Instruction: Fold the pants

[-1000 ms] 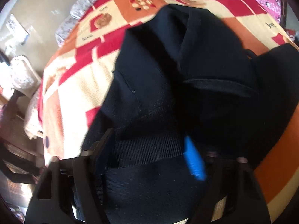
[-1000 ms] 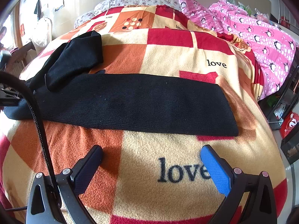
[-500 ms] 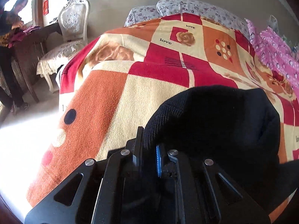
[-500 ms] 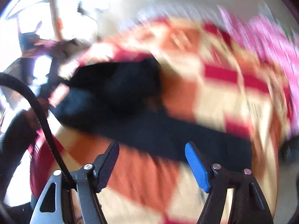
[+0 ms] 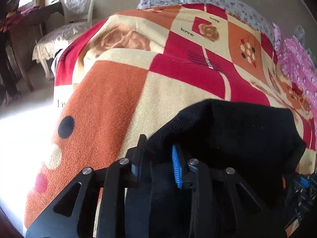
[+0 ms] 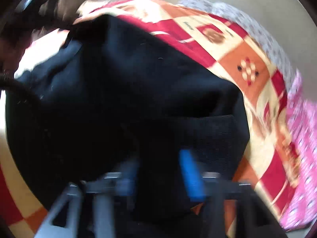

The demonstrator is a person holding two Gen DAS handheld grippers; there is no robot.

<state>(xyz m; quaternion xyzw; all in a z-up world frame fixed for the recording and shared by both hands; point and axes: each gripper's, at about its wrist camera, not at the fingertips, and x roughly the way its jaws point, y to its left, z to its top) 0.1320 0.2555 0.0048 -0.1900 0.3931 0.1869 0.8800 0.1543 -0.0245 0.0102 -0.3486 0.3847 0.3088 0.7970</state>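
A fleecy blanket checked in red, orange and cream [image 5: 111, 103] covers the bed. On it lie the black knit pants [image 5: 243, 130], bunched into a mound near both grippers, so their long axis cannot be told. The left gripper [image 5: 158, 162] is opening with fabric between its jaws; the blurred right gripper [image 6: 160, 174] is closing on dark cloth.

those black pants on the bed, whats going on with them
A person is folding the black pants on a patchwork blanket, using a handheld gripper in each hand. The left gripper has a fold of the fabric between its jaws, which are opening. The right gripper is over the pants too, its jaws closing around dark fabric, though that view is blurred.
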